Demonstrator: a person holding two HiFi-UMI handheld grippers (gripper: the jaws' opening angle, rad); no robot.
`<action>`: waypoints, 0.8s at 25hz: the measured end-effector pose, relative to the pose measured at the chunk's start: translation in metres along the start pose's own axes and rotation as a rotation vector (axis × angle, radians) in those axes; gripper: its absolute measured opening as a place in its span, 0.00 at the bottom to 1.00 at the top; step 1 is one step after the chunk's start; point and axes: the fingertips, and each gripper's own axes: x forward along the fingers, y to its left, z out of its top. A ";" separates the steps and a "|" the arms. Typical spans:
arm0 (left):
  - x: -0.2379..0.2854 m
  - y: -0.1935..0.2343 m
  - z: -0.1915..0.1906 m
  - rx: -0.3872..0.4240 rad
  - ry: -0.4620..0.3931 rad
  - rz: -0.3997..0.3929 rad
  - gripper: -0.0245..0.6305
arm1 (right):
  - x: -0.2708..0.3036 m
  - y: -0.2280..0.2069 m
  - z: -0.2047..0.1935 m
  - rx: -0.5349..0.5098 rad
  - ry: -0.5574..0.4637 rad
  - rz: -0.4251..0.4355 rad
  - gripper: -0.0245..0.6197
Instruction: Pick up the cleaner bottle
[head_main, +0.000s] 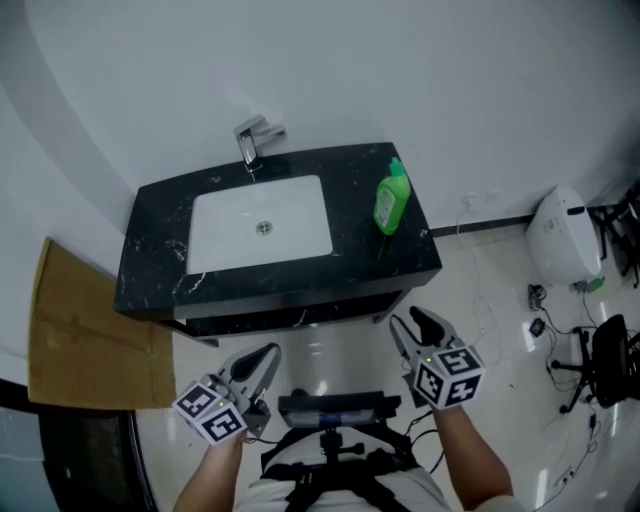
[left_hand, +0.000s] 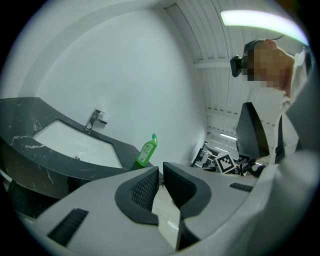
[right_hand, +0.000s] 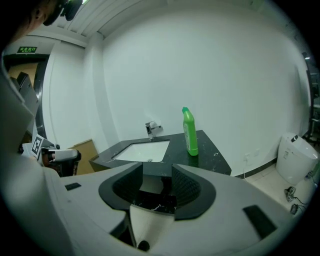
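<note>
One cleaner bottle stands upright on the right part of the table, just beside the sink and well apart from both grippers. It is green plastic, tall and slim, with a narrowed neck, a green cap and a pale label.

The table is black stone with white veining, glossy, with angled front corners. One white rectangular sink is set into it, with a round drain. One angular chrome tap stands behind the sink.

The left gripper is held low in front of the table. Its fingers are dark with ribbed pads, and only a narrow gap separates them, with nothing in it. The right gripper has its fingers set wider apart, also empty; the table's front edge shows through the gap.

Only the head view shows the two marker cubes together and the tiled floor. A flat brown cardboard sheet lies left of the table. Only the left gripper view shows the person's torso and a ceiling light strip.
</note>
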 end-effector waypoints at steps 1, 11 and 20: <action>-0.001 0.007 0.004 0.000 0.005 -0.010 0.07 | 0.004 0.004 0.003 0.001 -0.005 -0.012 0.33; -0.013 0.048 0.022 0.003 0.056 -0.089 0.07 | 0.014 0.025 0.006 0.028 -0.025 -0.129 0.33; -0.012 0.065 0.036 0.001 0.031 -0.061 0.07 | 0.019 0.026 0.024 0.004 -0.040 -0.131 0.33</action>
